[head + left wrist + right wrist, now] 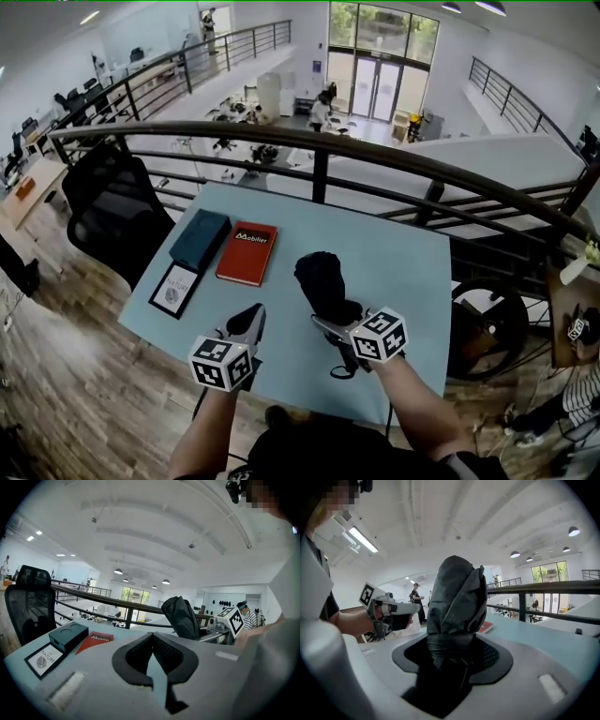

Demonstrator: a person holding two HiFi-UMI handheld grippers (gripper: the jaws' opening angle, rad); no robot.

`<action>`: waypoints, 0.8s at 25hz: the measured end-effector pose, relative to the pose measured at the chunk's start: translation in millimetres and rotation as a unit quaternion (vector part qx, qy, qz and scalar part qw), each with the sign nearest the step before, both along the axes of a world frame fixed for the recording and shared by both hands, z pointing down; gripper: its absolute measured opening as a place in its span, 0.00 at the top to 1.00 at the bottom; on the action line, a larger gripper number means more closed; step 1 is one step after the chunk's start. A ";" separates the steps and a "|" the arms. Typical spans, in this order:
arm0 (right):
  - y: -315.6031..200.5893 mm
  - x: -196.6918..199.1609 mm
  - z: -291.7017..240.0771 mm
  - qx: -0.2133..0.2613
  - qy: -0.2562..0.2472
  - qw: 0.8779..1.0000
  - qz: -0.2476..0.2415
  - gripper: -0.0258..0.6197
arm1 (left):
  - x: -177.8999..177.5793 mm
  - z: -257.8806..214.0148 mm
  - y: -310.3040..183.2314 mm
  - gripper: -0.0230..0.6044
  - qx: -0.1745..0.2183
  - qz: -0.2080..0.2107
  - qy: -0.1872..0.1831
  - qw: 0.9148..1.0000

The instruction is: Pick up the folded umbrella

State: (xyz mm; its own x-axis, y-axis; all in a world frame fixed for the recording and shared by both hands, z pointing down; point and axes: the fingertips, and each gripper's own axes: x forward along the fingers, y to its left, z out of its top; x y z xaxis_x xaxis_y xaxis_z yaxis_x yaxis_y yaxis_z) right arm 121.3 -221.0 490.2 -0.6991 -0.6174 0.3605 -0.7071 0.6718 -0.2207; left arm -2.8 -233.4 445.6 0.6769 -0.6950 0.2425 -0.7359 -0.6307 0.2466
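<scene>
The folded black umbrella is off the light blue table, standing up and tilted a little. My right gripper is shut on its lower end. In the right gripper view the umbrella fills the middle and rises out of the right gripper, with both pads pressed on the bunched fabric. My left gripper hangs over the table's near edge to the left of the umbrella, shut and empty. In the left gripper view the left gripper has its tips together, and the umbrella shows to the right beyond them.
On the table's left part lie a red book, a dark teal box and a black-framed card. A black office chair stands left of the table. A dark metal railing runs behind it, above a drop to a lower floor.
</scene>
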 end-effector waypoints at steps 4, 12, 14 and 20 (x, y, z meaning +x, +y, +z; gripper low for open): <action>8.2 19.6 -54.9 0.058 -0.030 0.998 0.001 0.57 | 8.3 -29.4 -8.1 0.96 0.023 0.017 -0.004 1.000; 31.2 67.5 -153.9 0.167 -0.098 0.980 0.038 0.57 | 13.3 -77.8 -23.5 0.96 0.070 0.023 -0.004 0.997; 40.4 85.7 -169.2 0.186 -0.112 0.975 0.052 0.57 | 18.1 -85.6 -22.1 0.96 0.084 0.018 -0.009 0.996; 69.7 126.3 -184.0 0.246 -0.096 0.960 0.093 0.57 | 22.9 -91.1 -6.6 0.96 0.112 0.020 -0.030 0.993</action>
State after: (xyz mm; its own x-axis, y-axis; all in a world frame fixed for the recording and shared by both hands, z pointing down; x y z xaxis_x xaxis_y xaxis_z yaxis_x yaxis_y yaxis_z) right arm 247.6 -151.3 306.2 -0.5844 -0.8007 -0.1317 -0.8031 0.5940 -0.0470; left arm 20.1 -240.0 354.5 0.6945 -0.7084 0.1254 -0.7178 -0.6941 0.0543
